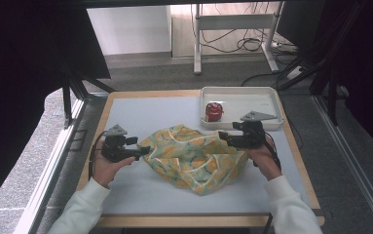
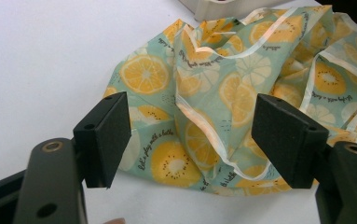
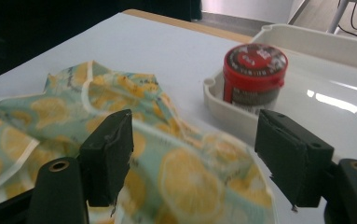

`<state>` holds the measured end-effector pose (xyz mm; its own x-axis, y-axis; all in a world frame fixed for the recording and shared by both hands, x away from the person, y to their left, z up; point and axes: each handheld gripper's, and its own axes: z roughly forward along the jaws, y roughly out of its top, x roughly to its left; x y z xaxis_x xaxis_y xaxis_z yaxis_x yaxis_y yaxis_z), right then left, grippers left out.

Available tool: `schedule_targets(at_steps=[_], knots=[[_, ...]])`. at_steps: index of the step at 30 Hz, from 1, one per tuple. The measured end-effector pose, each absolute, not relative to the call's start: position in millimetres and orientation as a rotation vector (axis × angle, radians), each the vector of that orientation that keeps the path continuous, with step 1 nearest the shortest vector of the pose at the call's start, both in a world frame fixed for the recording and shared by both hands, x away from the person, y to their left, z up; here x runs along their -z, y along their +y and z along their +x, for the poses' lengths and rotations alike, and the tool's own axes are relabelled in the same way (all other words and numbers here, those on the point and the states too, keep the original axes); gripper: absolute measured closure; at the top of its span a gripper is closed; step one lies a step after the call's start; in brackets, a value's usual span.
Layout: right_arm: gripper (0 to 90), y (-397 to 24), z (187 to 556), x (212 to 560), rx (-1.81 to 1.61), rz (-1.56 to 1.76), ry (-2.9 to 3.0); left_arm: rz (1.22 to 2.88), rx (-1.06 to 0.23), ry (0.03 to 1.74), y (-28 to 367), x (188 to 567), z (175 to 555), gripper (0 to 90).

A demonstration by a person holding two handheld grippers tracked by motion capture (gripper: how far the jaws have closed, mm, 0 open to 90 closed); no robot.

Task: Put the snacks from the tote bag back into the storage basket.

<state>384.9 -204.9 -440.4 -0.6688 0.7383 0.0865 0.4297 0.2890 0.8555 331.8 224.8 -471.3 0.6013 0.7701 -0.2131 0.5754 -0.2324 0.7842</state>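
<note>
A crumpled pale-green cloth bag printed with orange citrus slices (image 1: 196, 157) lies in the middle of the white table. My left gripper (image 1: 144, 151) is at the bag's left edge, open, with a white-trimmed fold of the bag (image 2: 204, 126) lying between its jaws. My right gripper (image 1: 224, 137) is at the bag's upper right edge, open, hovering just over the fabric (image 3: 185, 172). A red-lidded round tin (image 1: 214, 111) stands in the near left corner of the white tray (image 1: 267, 100); the right gripper view shows the tin (image 3: 254, 72) just beyond the jaws.
The tray (image 3: 334, 100) sits at the table's back right, close to my right gripper. Bare table surface (image 1: 145, 114) lies behind the bag and in front of it. Wooden table edges (image 1: 101, 117) frame the white top. A desk frame and cables stand on the floor beyond.
</note>
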Motion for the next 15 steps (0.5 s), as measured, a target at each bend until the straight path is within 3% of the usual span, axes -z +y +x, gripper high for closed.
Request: schedule_targets(at_steps=[15], knots=[[28.4,-244.3,342.9,463.4,-1.367,1.087,2.208,1.930,-0.278,1.075,224.3,472.9,331.6,28.5]])
